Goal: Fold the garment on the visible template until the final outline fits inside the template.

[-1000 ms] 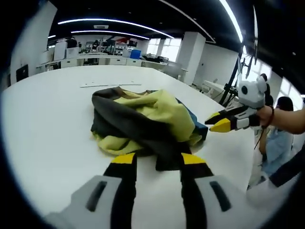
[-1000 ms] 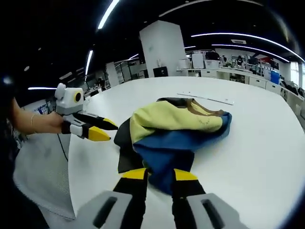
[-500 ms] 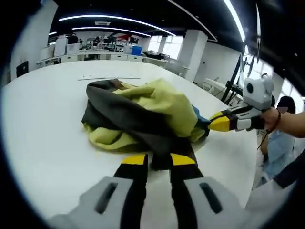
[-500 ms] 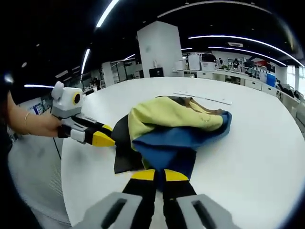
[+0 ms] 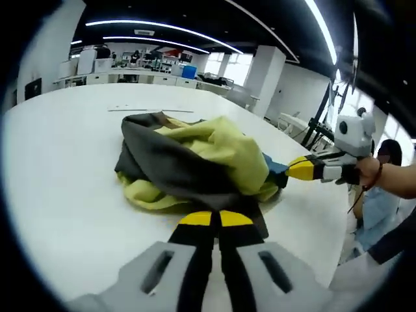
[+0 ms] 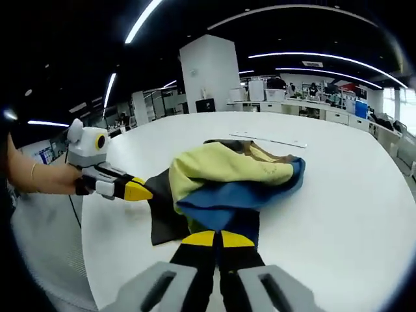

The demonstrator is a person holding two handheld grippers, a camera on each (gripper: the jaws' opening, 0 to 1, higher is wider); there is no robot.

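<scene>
Left gripper view: the left claw (image 5: 216, 220) is showing its yellow-tipped jaws pressed together on the dark grey edge of the garment (image 5: 195, 159), which is lying in a crumpled heap on the white tabletop (image 5: 58, 169). Yellow-green, grey and blue panels are bunching over one another; no flat outline is forming. The right claw (image 5: 300, 168) is entering from the right side, held by a hand (image 5: 372, 177), with its tip touching the blue edge of the heap. Right gripper view is giving the matching picture: the right claw (image 6: 218, 238) is sitting with jaws together on the blue fabric of the garment (image 6: 227, 182), and the left claw (image 6: 135, 191) is meeting the dark flap at the far left. A thin pale strip (image 6: 266, 139) is lying on the tabletop (image 6: 344, 195) beyond the heap; whether it marks the template cannot be told. Judgement: the step in hand is gripping two edges to open the heap, so folding proper is not yet starting. Next move is calling for lifting and drawing the two claws apart to spread the cloth flat, keeping all of it on the tabletop.
</scene>
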